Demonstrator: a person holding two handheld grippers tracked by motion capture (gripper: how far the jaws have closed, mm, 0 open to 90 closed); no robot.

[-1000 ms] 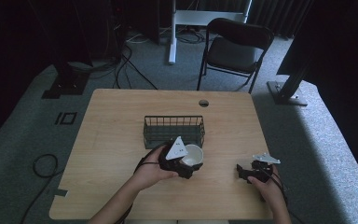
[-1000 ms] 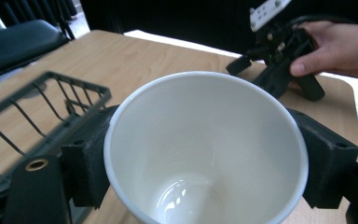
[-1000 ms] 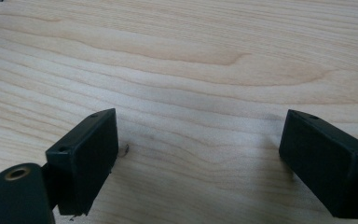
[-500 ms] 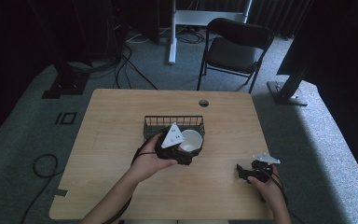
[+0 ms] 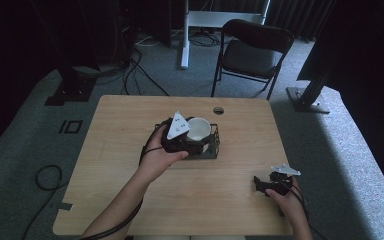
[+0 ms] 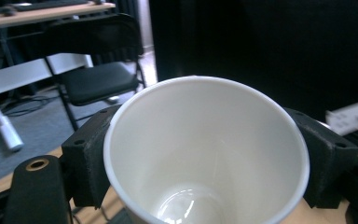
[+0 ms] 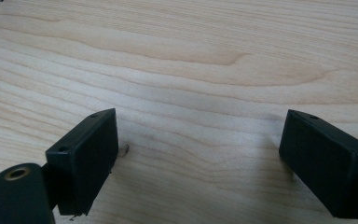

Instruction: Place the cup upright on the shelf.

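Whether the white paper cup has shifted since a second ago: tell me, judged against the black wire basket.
Yes. The white paper cup, clamped in the left gripper, has moved away from the person, from in front of the black wire basket to over it.

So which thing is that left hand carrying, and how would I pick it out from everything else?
Start at the wooden table and find the black wire basket near its middle. Just over the basket, the left gripper clasps a white paper cup, mouth up and empty inside. It is the only pale, round thing there; everything around it is black or wood.
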